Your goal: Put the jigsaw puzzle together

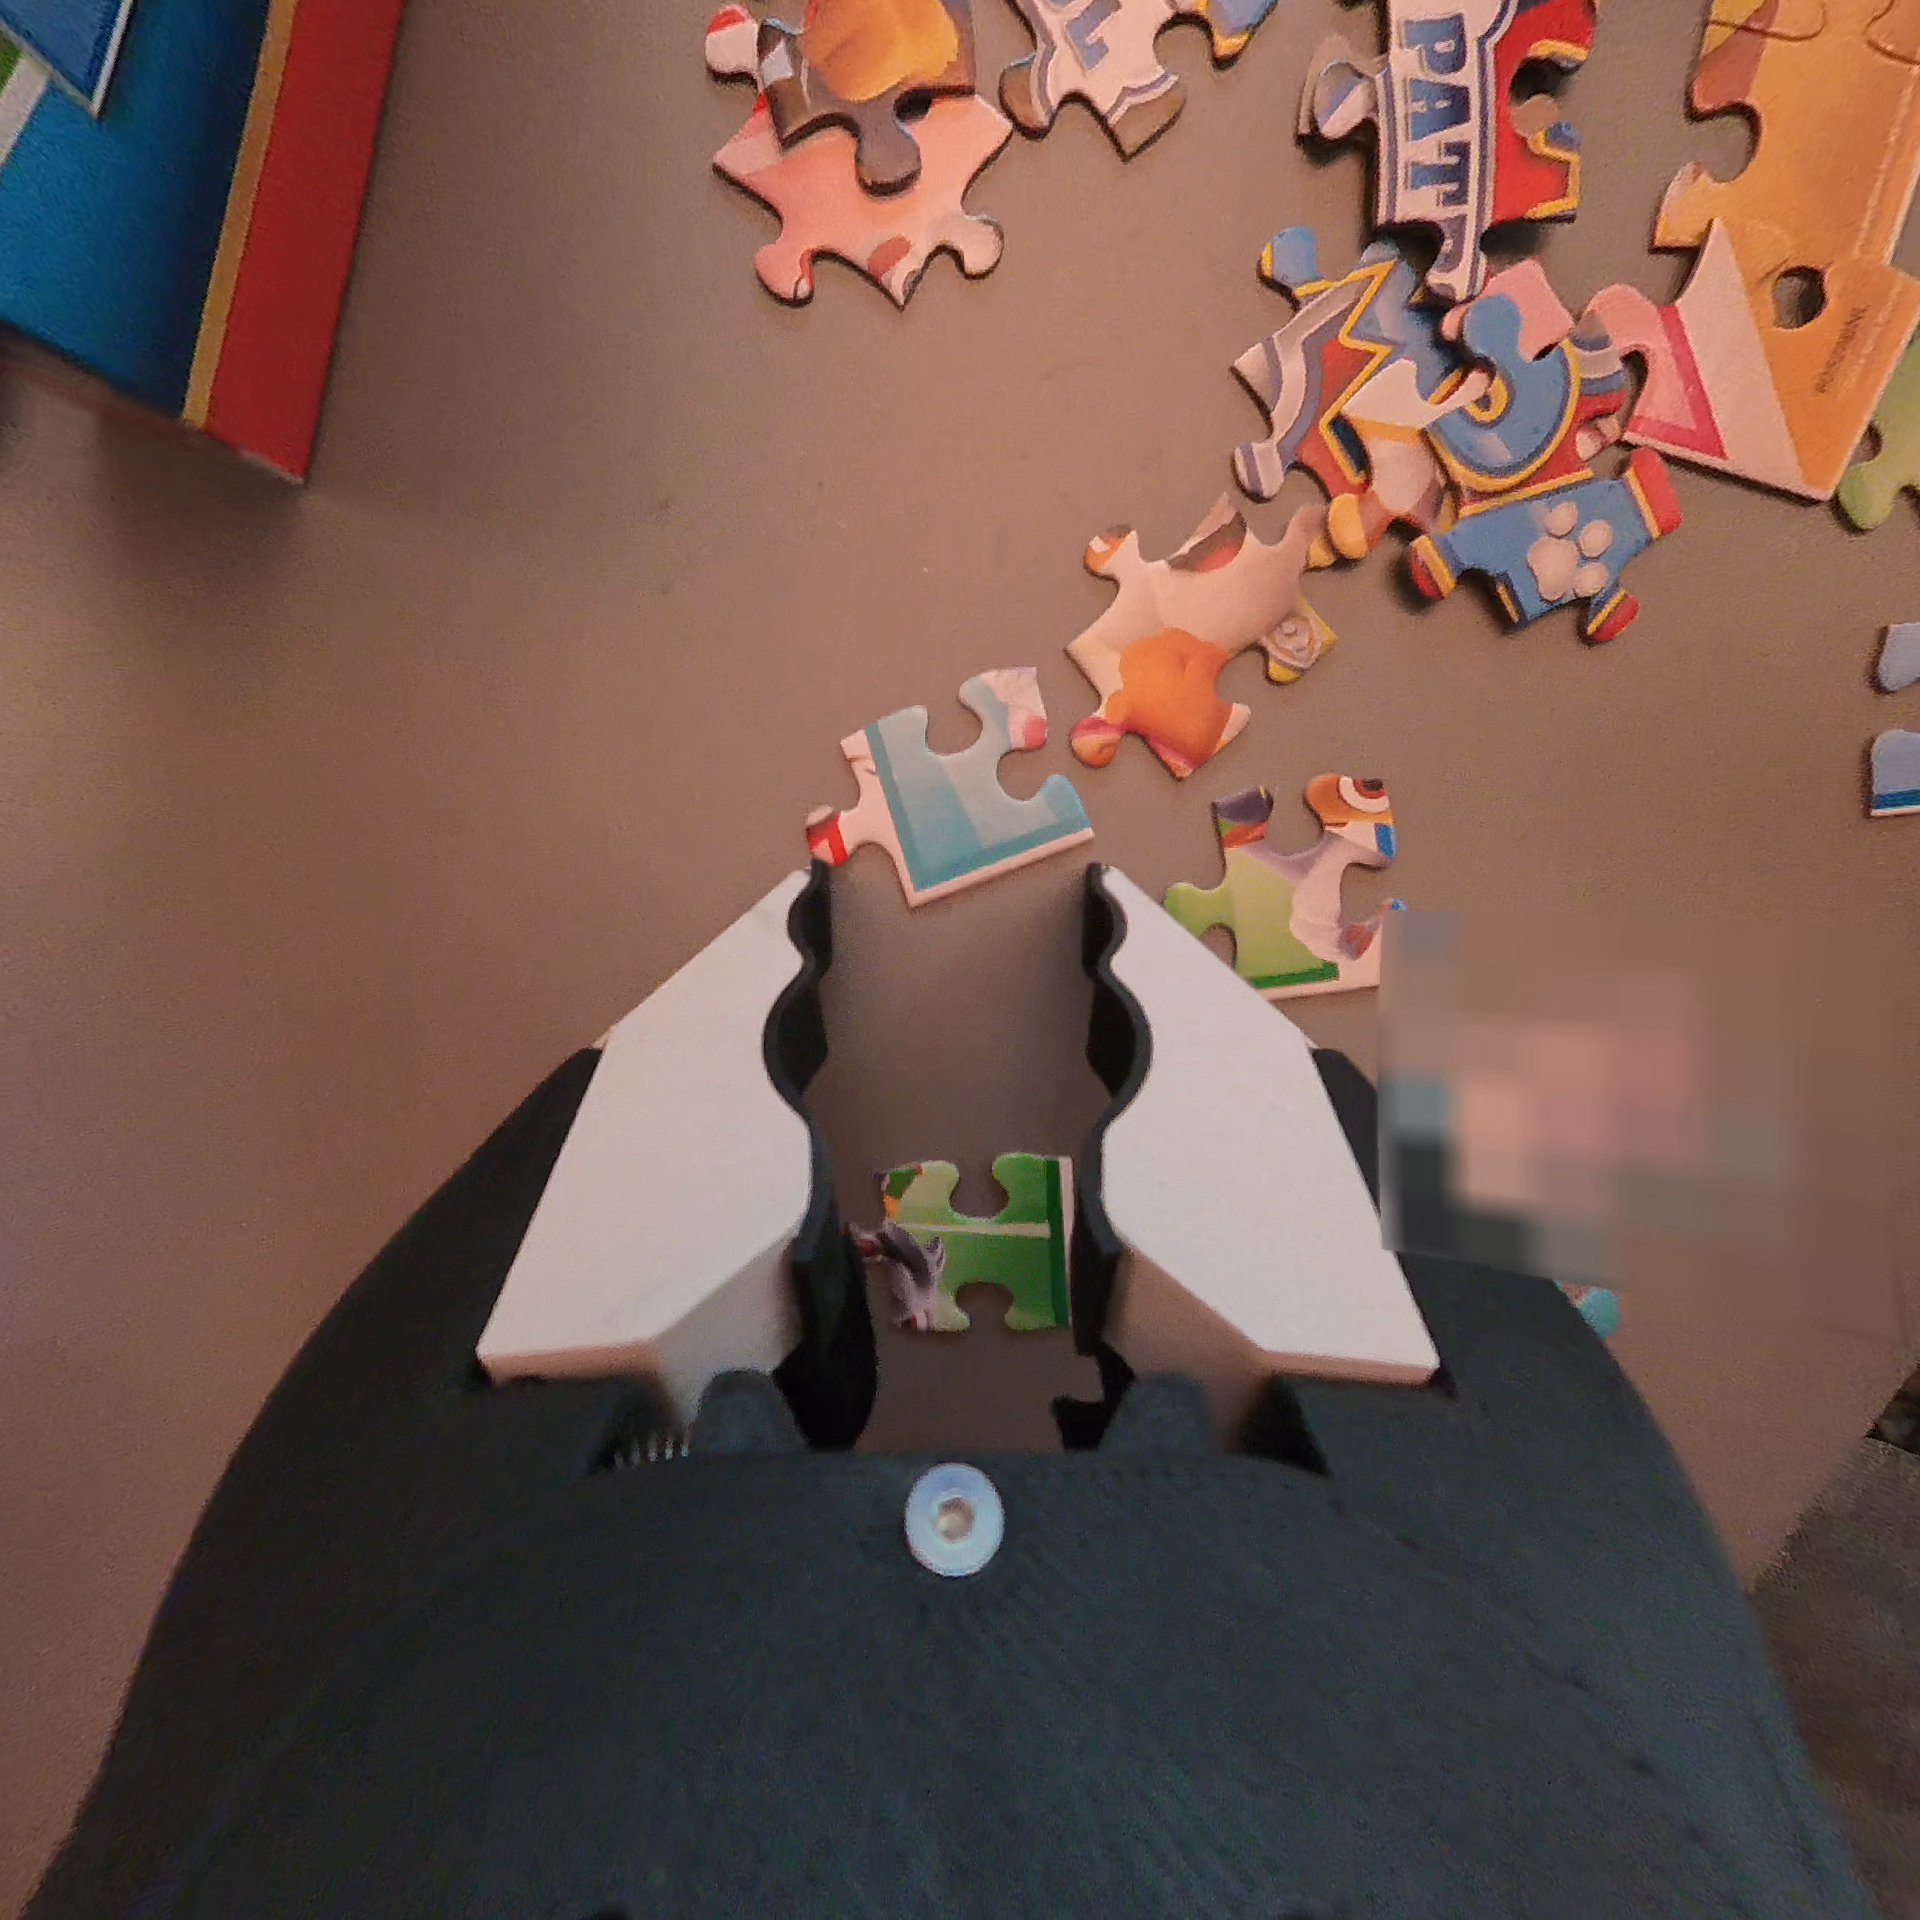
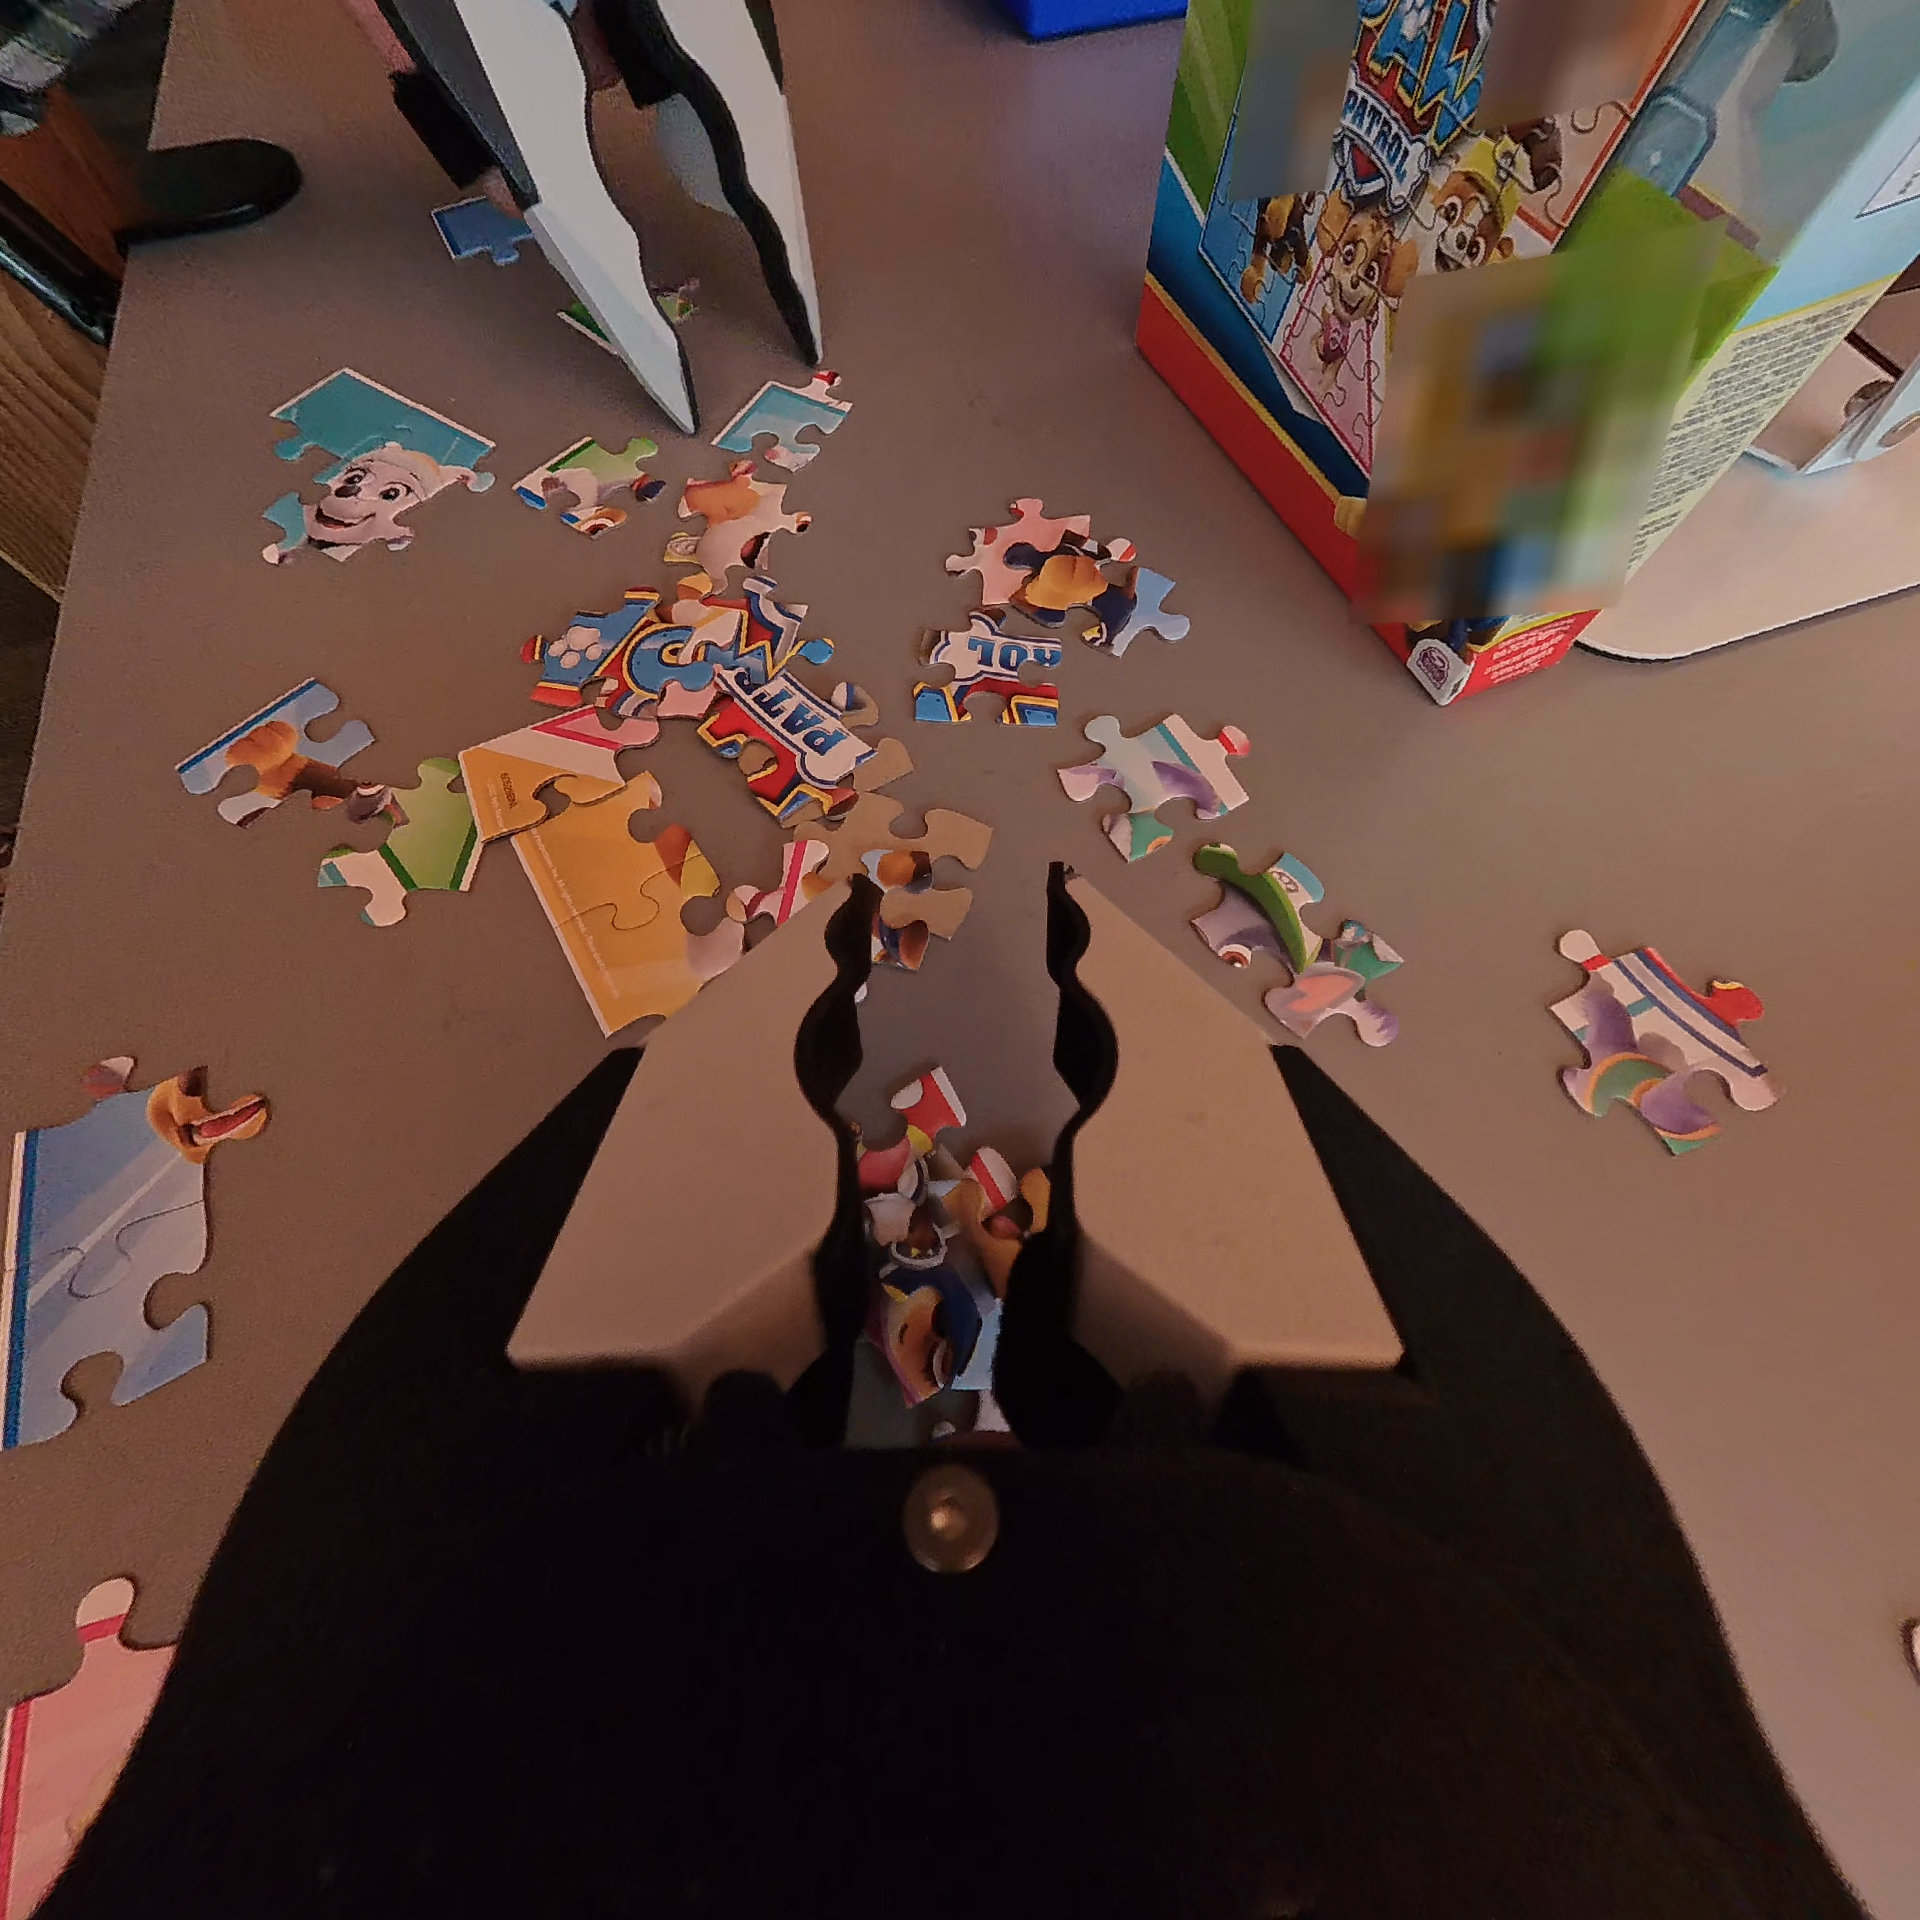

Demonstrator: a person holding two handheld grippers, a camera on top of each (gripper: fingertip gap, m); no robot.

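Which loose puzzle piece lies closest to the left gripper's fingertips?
The teal piece with a straight edge, just beyond the left gripper. The orange-and-white piece lies farther off.

Dim grey-brown tabletop [image 2: 1351,831] in warm light

The left wrist view is aimed steeply down, close above the tabletop [image 1: 416,727]. The right wrist view is held higher and looks obliquely across it. Shared by both: the teal piece [image 1: 961,795] [image 2: 784,416], at mid-frame and upper centre respectively.
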